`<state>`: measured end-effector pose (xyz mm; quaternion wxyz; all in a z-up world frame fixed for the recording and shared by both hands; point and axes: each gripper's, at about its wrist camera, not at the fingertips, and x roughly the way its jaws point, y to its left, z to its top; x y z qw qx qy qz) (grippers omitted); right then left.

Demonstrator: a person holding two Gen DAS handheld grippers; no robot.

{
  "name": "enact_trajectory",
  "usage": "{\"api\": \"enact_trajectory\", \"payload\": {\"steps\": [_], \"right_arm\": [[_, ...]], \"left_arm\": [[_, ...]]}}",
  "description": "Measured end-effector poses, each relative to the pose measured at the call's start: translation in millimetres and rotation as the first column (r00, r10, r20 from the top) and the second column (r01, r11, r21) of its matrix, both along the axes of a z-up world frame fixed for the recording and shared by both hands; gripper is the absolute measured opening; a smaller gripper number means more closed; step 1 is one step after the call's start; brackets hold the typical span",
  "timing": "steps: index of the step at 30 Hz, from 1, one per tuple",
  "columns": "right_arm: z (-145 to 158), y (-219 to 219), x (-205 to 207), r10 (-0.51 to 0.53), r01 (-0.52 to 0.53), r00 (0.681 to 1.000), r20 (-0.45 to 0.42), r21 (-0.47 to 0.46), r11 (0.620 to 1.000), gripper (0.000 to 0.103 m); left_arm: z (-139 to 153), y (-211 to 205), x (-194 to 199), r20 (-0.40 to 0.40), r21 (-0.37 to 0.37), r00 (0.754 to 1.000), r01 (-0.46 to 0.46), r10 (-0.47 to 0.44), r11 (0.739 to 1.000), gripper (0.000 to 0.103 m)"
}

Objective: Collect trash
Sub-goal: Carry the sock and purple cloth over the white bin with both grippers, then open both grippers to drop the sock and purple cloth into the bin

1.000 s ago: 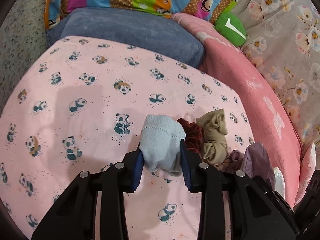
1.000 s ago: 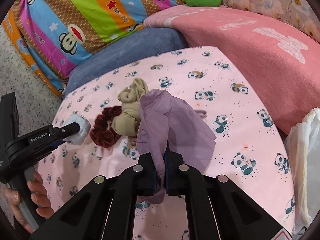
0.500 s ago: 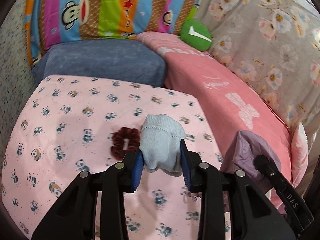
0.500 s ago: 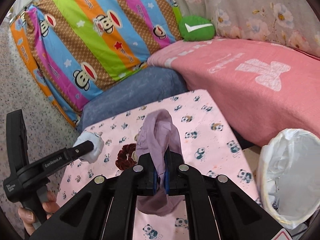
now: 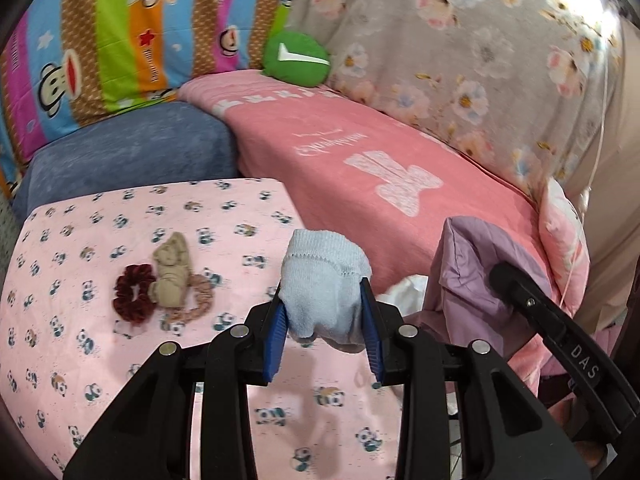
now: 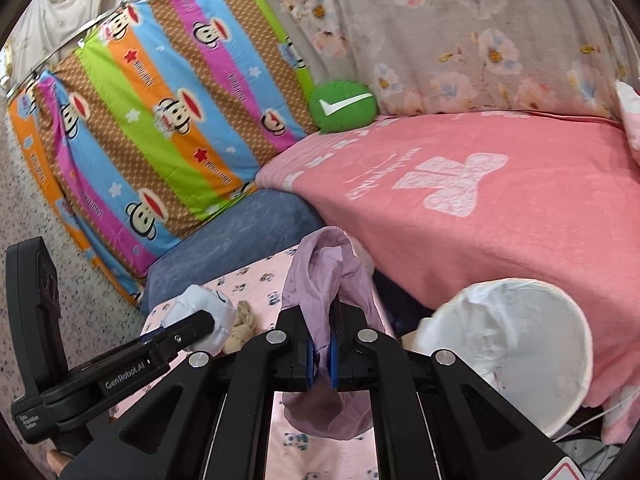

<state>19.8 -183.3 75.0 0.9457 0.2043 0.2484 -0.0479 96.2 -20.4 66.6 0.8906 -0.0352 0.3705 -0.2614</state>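
My left gripper (image 5: pixel 325 316) is shut on a light blue sock (image 5: pixel 320 280) and holds it in the air above the panda-print sheet (image 5: pixel 120 360). My right gripper (image 6: pixel 322 354) is shut on a lilac cloth (image 6: pixel 324 276), also lifted; the cloth shows in the left wrist view (image 5: pixel 468 276) to the right of the sock. A white-lined trash bin (image 6: pixel 508 352) stands low at the right of my right gripper. A dark red scrunchie (image 5: pixel 134 294), a beige sock (image 5: pixel 172 276) and a pinkish hair tie (image 5: pixel 200 300) lie on the sheet.
A pink blanket (image 6: pixel 460 200) covers the raised edge at the right. A blue cushion (image 5: pixel 128 148), a striped monkey-print pillow (image 6: pixel 160 120) and a green round cushion (image 5: pixel 296 60) sit at the back. A floral curtain (image 5: pixel 460 60) hangs behind.
Both grippers have risen and swung right with their cloths. The bin has come fuller into the right wrist view. The beige sock shows again on the sheet beside the scrunchie.
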Motion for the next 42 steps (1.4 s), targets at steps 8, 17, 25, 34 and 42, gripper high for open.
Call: {"api": "enact_trajectory", "payload": {"steps": [8, 17, 25, 34, 42], "right_arm": [[-8.6, -59.9, -27.2, -0.096, 0.097, 0.995, -0.012, 0.022, 0.995, 0.006], [-27.7, -106.9, -45.0, -0.164, 0.166, 0.985, -0.047, 0.044, 0.985, 0.006], [-37.9, -124.9, -49.5, -0.196, 0.199, 0.979, -0.064, 0.044, 0.979, 0.012], [-42.5, -134.4, -53.1, -0.238, 0.241, 0.97, -0.057, 0.059, 0.969, 0.036], [-47.3, -137.2, -43.3, -0.208, 0.214, 0.973, -0.102, 0.047, 0.976, 0.046]], "left_arm": [[-7.3, -54.9, -13.8, -0.019, 0.03, 0.994, 0.107, -0.106, 0.994, 0.032], [-15.8, -108.8, -28.8, -0.033, 0.076, 0.978, 0.21, -0.208, 0.975, 0.033], [-23.2, -138.4, -33.4, -0.049, 0.097, 0.967, 0.253, -0.25, 0.962, 0.044], [-21.8, -142.2, -31.7, -0.017, 0.111, 0.976, 0.218, -0.217, 0.97, 0.083], [-22.5, -128.1, -26.3, -0.026, 0.103, 0.984, 0.176, -0.174, 0.979, 0.083]]}}
